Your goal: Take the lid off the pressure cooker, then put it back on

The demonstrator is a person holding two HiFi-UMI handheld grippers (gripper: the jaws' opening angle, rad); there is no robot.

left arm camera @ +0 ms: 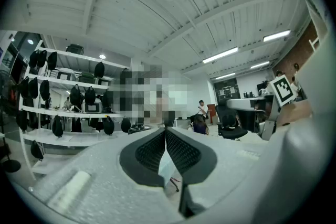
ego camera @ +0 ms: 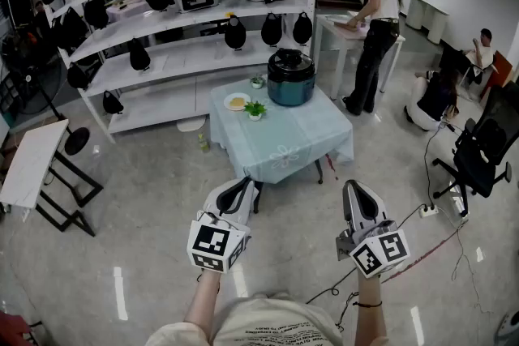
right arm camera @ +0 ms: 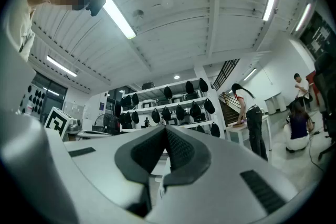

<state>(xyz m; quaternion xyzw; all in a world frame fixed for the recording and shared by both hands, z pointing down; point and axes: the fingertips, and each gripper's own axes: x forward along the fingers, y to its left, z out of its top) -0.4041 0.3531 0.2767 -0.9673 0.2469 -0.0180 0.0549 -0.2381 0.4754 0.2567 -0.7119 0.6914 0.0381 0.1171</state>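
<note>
A dark teal pressure cooker [ego camera: 290, 78] with its black lid [ego camera: 289, 57] on stands at the far right corner of a small table [ego camera: 300, 143] covered in a light blue cloth. Both grippers hang well short of the table, over the floor. My left gripper [ego camera: 244, 185] is shut and holds nothing; its tips [left arm camera: 165, 129] meet in the left gripper view. My right gripper [ego camera: 353, 188] is likewise shut and empty, its tips [right arm camera: 165, 127] together in the right gripper view. The cooker is hidden in both gripper views.
On the table also sit a small plate [ego camera: 237, 101], a little potted plant [ego camera: 255, 109] and a cup [ego camera: 257, 82]. White shelves [ego camera: 178, 20] with black bags stand behind. A person [ego camera: 376, 28] works at a side table; office chairs [ego camera: 482, 154] and floor cables [ego camera: 430, 243] lie to the right.
</note>
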